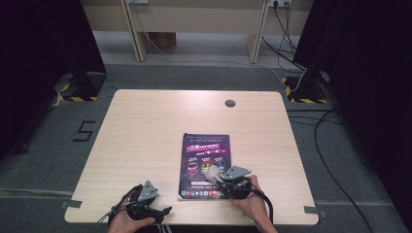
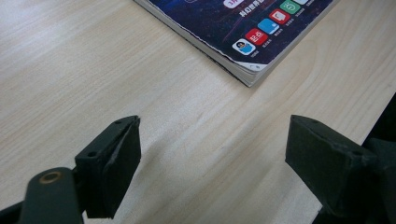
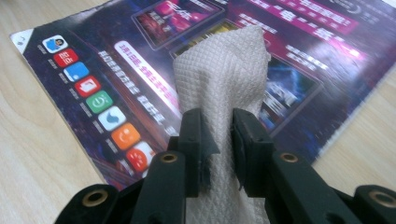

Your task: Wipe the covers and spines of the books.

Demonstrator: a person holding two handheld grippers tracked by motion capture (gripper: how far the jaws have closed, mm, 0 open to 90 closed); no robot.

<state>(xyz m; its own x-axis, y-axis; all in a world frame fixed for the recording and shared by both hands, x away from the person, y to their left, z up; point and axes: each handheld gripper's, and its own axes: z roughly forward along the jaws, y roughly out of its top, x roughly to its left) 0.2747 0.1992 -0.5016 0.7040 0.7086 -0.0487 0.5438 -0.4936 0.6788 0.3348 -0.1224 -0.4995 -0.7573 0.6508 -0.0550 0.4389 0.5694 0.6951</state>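
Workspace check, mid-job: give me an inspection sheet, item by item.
Surface: light wooden table, grommet hole near far edge.
Job's things: magazine flat near front edge; white paper towel on its cover.
Clutter: nothing seen.
Grippers: right gripper shut on paper towel over magazine; left gripper open above bare wood.
Cables: black cables on floor at right.
Surroundings: grey carpet, dark curtains, wooden furniture behind.

The magazine (image 2: 243, 28) runs off the top edge (cover print blurred, unreadable).
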